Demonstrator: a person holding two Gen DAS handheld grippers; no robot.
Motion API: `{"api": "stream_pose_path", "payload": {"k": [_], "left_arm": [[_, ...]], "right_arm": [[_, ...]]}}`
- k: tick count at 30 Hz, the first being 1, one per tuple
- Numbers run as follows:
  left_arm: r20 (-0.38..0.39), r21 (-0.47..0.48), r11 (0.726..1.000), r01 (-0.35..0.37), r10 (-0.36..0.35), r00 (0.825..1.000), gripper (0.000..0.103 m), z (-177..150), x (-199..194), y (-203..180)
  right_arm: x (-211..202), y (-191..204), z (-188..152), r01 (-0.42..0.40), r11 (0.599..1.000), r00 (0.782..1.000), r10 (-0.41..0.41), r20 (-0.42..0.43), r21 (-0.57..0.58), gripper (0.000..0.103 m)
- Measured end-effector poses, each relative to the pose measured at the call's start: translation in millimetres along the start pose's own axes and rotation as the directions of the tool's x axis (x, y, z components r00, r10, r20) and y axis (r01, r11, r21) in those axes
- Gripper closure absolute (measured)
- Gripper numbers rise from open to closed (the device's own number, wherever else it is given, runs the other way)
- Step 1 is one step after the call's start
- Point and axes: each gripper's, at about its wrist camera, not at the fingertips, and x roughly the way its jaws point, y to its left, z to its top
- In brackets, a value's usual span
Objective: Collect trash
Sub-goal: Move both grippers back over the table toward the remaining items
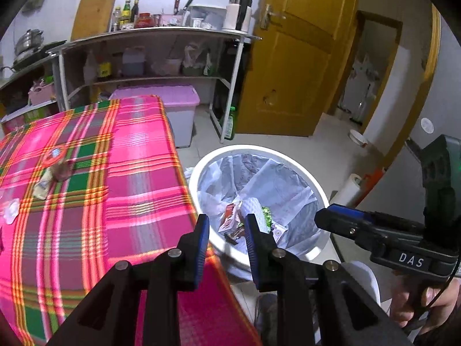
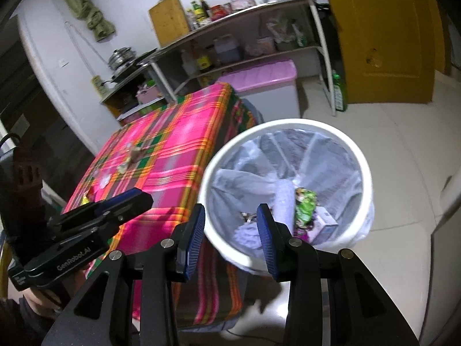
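1. A surface [image 1: 138, 173] draped in pink plaid cloth fills the left of the room, with a white bin [image 2: 366, 173] standing on the floor just beside its edge.
2. The bin's thin plastic liner already holds wrappers and a small carton [image 2: 327, 220].
3. The left tool [image 1: 226, 225] hangs above the surface's corner, blue pads parted and empty; the right tool [image 2: 232, 216] hovers over the bin's rim, likewise parted and empty.
4. Remaining trash [image 1: 49, 173] lies well back on the cloth: a crumpled wrapper, a small packet and a pale scrap, all blurred.
5. These pieces look light, soft and crushable; pinching a raised fold should suit better than a flat edge.
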Motion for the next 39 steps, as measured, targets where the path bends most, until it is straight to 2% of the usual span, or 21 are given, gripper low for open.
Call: {"api": "stream_pose_path", "payload": {"k": [6, 11, 14, 17, 19, 22, 26, 32, 34, 39], "left_arm": [[0.028, -0.046, 0.999, -0.029, 0.03, 0.999, 0.073, -10.4, -23.3, 21.5], [0.047, -0.071, 0.996, -0.06, 0.063, 0.997, 0.072, -17.7, -39.4, 39.5], [0.056, -0.087, 0.992, -0.087, 0.092, 0.994, 0.072, -22.1, -48.1, 51.2], [0.061, -0.113, 0.987, -0.115, 0.122, 0.991, 0.071, -25.2, -54.5, 65.7], [0.066, -0.13, 0.983, -0.132, 0.141, 0.988, 0.061, -25.8, -58.1, 75.5], [0.075, -0.167, 0.974, -0.155, 0.169, 0.983, 0.055, -28.8, -65.6, 94.5], [0.079, -0.216, 0.955, -0.202, 0.223, 0.972, 0.055, -33.8, -76.0, 121.3], [0.078, -0.3, 0.911, -0.284, 0.32, 0.944, 0.055, -39.6, -92.2, 168.3], [0.077, -0.323, 0.895, -0.306, 0.347, 0.935, 0.052, -40.5, -97.1, 181.2], [0.069, -0.391, 0.849, -0.355, 0.411, 0.909, 0.044, -46.7, -107.2, 216.9]], "right_arm": [[5.5, 26.9, -1.1, -0.031, 0.998, 1.0, 0.03, -0.007, -0.058, 0.064], [12.5, 44.6, 3.2, -0.051, 0.994, 0.999, 0.051, -0.01, -0.098, 0.064], [16.3, 58.2, 7.5, -0.077, 0.989, 0.997, 0.076, -0.012, -0.128, 0.058], [22.5, 72.1, 11.5, -0.097, 0.983, 0.995, 0.095, -0.021, -0.156, 0.056], [29.2, 82.1, 14.3, -0.106, 0.977, 0.994, 0.102, -0.032, -0.184, 0.054], [39.5, 95.6, 17.5, -0.112, 0.969, 0.993, 0.105, -0.046, -0.22, 0.053], [52.6, 111.3, 22.6, -0.126, 0.958, 0.992, 0.112, -0.065, -0.257, 0.053], [67.3, 127.6, 31.2, -0.151, 0.944, 0.988, 0.132, -0.084, -0.294, 0.05], [72.3, 131.4, 34.9, -0.162, 0.94, 0.986, 0.142, -0.087, -0.299, 0.045], [87.4, 141.3, 45.9, -0.171, 0.933, 0.984, 0.149, -0.093, -0.317, 0.044]]}}
